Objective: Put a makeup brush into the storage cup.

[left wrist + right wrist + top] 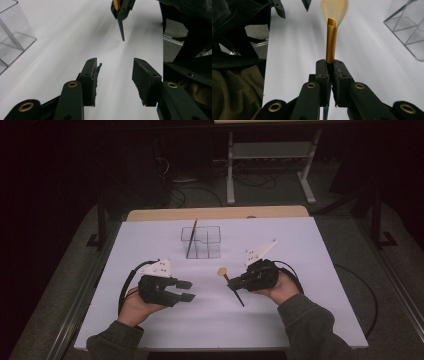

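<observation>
- Clamping a makeup brush near the joint of its gold ferrule and dark handle, the right gripper has its jaws pressed together on it; the pale bristle fan points up and away toward the left gripper, and the dark handle tip slants down toward the person.
- Resting on the white table, the left gripper has its jaws well apart with nothing between them.
- From the right gripper, the clear acrylic organizer lies farther up the table and slightly left. The right hand looks the nearer, and it already has the brush, so any drop-in would likely be its job.
- Judged from the high view, the brush's long axis runs diagonally, not upright, so it would need tilting to stand in a compartment.
- A thin dark stick already leans in the organizer; which compartment holds it is unclear through the transparent walls.
- In the right gripper view the handle is hidden beneath the jaws.
</observation>
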Demonstrator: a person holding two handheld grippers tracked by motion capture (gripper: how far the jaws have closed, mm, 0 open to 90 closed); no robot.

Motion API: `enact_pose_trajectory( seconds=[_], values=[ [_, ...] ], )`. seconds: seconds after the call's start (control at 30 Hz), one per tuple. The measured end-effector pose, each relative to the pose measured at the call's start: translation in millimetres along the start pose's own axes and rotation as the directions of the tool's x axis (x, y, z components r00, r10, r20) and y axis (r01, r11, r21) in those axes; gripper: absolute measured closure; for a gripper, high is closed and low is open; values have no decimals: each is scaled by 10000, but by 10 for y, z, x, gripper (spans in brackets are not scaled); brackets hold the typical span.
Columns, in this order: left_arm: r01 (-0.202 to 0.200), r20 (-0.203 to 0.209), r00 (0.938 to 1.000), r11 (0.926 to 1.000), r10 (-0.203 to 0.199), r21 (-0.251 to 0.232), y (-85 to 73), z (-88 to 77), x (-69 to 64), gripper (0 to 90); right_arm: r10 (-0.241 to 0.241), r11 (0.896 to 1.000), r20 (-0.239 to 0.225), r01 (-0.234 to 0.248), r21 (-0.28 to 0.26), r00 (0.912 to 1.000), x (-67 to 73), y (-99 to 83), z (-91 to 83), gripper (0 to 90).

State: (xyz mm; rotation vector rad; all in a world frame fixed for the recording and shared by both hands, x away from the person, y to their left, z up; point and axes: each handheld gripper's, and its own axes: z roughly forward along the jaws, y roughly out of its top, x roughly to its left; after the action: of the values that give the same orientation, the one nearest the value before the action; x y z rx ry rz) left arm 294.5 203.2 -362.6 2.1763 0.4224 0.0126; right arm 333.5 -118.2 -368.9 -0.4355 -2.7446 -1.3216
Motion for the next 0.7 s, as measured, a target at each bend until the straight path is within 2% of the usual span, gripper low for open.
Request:
enact_pose_trajectory(
  seconds=[0.2,0.3,0.4,0.47,0.57,0.63,0.67,0.7],
  values=[
    [123,-332,9994,9998,-128,-130,-86,-19,14,528,144,9998,202,-141,-113,9997,-60,30,-84,829],
    [54,-452,9990,9999,-59,-98,-105,-23,27,523,156,9998,241,-152,-152,9996,-84,45,-113,829],
    [280,-638,9975,9995,-290,-164,-139,-32,27,501,226,9994,348,-218,-251,9991,-144,79,-173,830],
    [149,-708,9974,9998,-155,-97,-148,-43,36,493,284,9993,403,-274,-262,9988,-168,102,-207,829],
    [301,-864,9958,9995,-304,-40,-198,-70,35,483,299,9993,504,-289,-221,9983,-209,136,-248,830],
    [220,-946,9953,9998,-221,-25,-217,-83,41,479,413,9989,530,-401,-248,9977,-222,170,-269,829],
    [292,-940,9951,9996,-295,-46,-226,-86,35,475,246,9994,590,-232,-247,9980,-245,182,-277,829],
    [273,-978,9948,9996,-275,-39,-234,-90,33,472,381,9989,582,-366,-276,9976,-244,198,-284,829]
  ],
)
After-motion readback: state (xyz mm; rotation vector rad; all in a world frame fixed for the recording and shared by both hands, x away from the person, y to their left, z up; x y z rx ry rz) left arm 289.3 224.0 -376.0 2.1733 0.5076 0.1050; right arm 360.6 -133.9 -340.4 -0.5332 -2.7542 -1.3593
